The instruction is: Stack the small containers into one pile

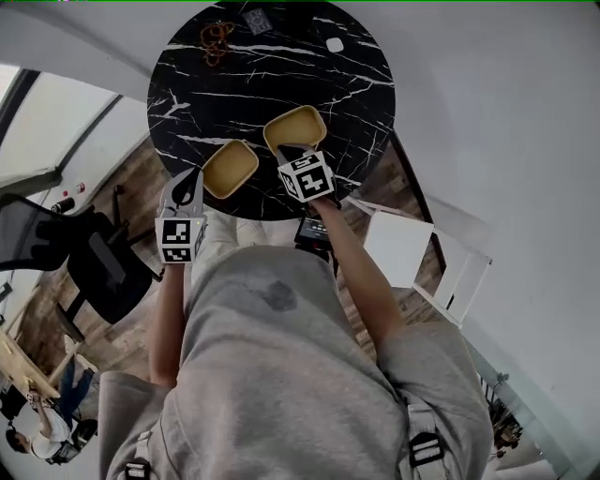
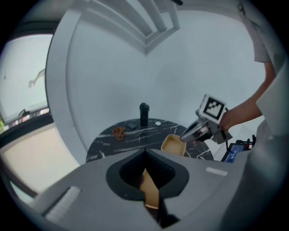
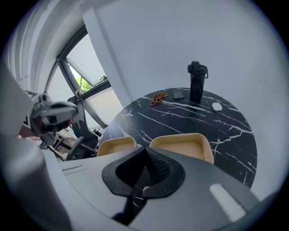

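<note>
Two tan, shallow containers are over the round black marble table (image 1: 347, 94). The left container (image 1: 230, 169) lies at the table's near edge. My left gripper (image 1: 194, 180) is shut on its rim, and a tan strip (image 2: 151, 191) shows between the pads. The right container (image 1: 295, 128) sits farther in and looks slightly raised and tilted. My right gripper (image 1: 289, 152) is shut on its near rim. In the left gripper view the right gripper's tip (image 2: 185, 136) meets that container (image 2: 171, 144). Both containers, the left (image 3: 116, 146) and the right (image 3: 180, 145), show just ahead in the right gripper view.
At the table's far side stand a black bottle (image 3: 197, 81), a brown tangle (image 1: 216, 39), a small white object (image 1: 335, 44) and a small dark item (image 1: 256, 19). A black office chair (image 1: 94, 253) is on the left, and a white side table (image 1: 398, 246) is on the right.
</note>
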The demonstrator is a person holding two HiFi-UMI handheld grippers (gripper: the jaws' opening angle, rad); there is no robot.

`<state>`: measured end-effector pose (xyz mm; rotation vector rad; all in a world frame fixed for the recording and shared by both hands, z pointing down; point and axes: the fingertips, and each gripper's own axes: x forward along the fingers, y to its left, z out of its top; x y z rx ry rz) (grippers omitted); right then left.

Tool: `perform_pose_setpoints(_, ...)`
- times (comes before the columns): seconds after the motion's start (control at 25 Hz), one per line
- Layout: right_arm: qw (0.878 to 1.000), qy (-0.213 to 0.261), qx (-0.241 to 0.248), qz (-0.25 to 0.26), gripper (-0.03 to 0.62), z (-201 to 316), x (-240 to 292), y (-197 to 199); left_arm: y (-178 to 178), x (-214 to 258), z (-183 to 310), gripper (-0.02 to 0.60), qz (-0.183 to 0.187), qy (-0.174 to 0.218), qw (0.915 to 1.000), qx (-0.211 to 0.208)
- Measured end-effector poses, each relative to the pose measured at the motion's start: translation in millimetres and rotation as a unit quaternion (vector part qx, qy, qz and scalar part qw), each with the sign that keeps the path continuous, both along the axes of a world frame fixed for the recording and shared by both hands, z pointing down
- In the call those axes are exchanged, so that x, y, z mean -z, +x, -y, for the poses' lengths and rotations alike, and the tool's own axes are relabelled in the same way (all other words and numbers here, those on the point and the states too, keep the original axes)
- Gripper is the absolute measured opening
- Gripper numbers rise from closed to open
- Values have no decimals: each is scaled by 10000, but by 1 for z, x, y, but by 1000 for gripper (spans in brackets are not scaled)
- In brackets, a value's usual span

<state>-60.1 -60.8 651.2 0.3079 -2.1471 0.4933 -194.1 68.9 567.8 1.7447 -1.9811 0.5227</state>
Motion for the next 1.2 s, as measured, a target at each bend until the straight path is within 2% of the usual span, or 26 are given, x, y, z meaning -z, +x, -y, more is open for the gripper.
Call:
perform_pose_setpoints(0.08, 9996, 247, 38, 127, 14, 10, 10, 17, 1, -49, -25, 2, -658, -454, 9944, 690)
perform_pose_setpoints(0.12, 9992, 360, 35, 176, 14, 15, 15, 27, 2, -71, -37, 5, -1072, -635, 9868, 1035)
perform_pose_setpoints(0.2, 9981, 568, 23, 244, 14, 29, 24, 48, 7, -106, -56, 51, -1834, -885, 9657, 1611)
perform_pose_setpoints(0.32, 9958, 853, 42, 330, 14, 45, 34, 80, 12, -145, -77, 69, -2470, -1080, 9363, 2252)
perform_pose_setpoints(0.4, 9944, 997, 12, 346, 14, 52, 39, 99, 13, -165, -86, 77, -2765, -1070, 9215, 2507)
perform_pose_setpoints(0.52, 9938, 1075, -114, 265, 14, 59, 38, 122, 20, -180, -84, 106, -3423, -874, 8963, 2682)
perform_pose_setpoints(0.6, 9937, 1084, -172, 214, 14, 60, 36, 134, 23, -186, -83, 110, -3677, -788, 8853, 2735)
perform_pose_setpoints(0.76, 9932, 1120, -268, 192, 14, 67, 34, 148, 23, -195, -72, 105, -3806, -794, 8769, 2826)
perform_pose_setpoints(0.92, 9926, 1160, -298, 200, 14, 72, 37, 153, 25, -200, -66, 22, -3718, -1083, 8737, 2946)
perform_pose_setpoints(0.96, 9924, 1173, -299, 206, 14, 74, 38, 153, 25, -198, -64, 20, -3687, -1108, 8749, 2940)
perform_pose_setpoints(1.12, 9920, 1188, -281, 312, 14, 78, 44, 148, 18, -168, -57, 16, -3715, -814, 8756, 2977)
perform_pose_setpoints(1.2, 9924, 1119, -231, 456, 14, 76, 51, 144, 16, -140, -47, 16, -3680, -573, 8811, 2914)
